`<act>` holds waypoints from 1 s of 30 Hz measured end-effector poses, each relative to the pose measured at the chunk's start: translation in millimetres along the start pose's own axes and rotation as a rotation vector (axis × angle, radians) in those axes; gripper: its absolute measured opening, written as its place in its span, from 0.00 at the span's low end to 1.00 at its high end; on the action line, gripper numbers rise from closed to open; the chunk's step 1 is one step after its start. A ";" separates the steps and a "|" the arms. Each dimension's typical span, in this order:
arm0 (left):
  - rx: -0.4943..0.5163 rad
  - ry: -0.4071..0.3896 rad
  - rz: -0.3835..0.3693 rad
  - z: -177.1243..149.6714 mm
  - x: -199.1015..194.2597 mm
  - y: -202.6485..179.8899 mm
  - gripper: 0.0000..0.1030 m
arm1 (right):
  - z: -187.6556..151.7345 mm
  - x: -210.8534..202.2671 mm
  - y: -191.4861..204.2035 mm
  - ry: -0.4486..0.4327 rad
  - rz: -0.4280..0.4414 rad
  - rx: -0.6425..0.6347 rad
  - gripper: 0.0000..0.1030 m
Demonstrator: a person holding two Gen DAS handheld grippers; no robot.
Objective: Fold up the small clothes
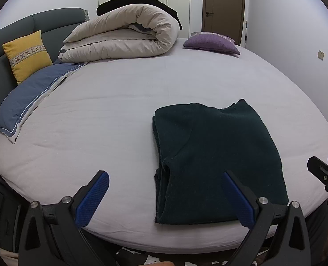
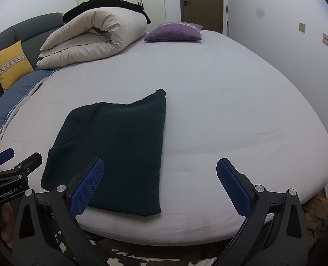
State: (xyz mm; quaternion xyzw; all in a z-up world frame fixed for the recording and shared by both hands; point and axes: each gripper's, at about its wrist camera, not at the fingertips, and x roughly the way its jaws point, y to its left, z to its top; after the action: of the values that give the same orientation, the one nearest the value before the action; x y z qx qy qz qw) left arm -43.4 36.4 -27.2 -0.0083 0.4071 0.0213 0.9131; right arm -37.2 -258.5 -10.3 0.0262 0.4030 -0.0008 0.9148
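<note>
A dark green knitted garment (image 1: 219,155) lies folded into a rectangle near the front edge of the bed (image 1: 119,115). In the right wrist view the same garment (image 2: 117,153) sits left of centre. My left gripper (image 1: 166,175) is open above the bed's front edge, its right finger over the garment's lower part and its left finger over bare sheet. My right gripper (image 2: 160,163) is open too, with its left finger over the garment's near corner and nothing between the fingers. Each gripper shows at the edge of the other's view.
A rolled beige duvet (image 1: 124,35) with a black cloth on top lies at the back. A yellow cushion (image 1: 27,55) and blue pillow (image 1: 28,97) sit at the left by the headboard. A purple cushion (image 1: 211,43) lies at the far right. A brown door (image 1: 223,6) stands behind.
</note>
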 end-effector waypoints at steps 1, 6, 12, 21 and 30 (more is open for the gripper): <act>-0.001 0.001 0.000 -0.3 0.3 0.0 1.00 | -0.1 1.1 0.0 0.005 0.000 0.000 1.00; 0.000 0.007 0.000 -1.4 1.6 -0.3 1.00 | -1.2 6.6 3.5 0.022 0.000 -0.005 1.00; 0.000 0.016 -0.003 -3.1 5.0 0.1 1.00 | 0.5 13.0 5.6 0.032 0.002 -0.010 1.00; -0.003 0.023 -0.005 -4.8 6.3 0.2 1.00 | -2.5 10.4 16.0 0.035 0.002 -0.011 1.00; -0.005 0.024 -0.007 -6.7 5.7 -0.2 1.00 | -1.8 10.8 16.8 0.035 0.004 -0.010 1.00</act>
State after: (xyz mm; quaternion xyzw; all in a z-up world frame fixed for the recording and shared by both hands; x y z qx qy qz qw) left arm -44.5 36.2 -35.9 -0.0125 0.4177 0.0190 0.9083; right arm -30.9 -241.4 -18.6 0.0225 0.4187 0.0033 0.9078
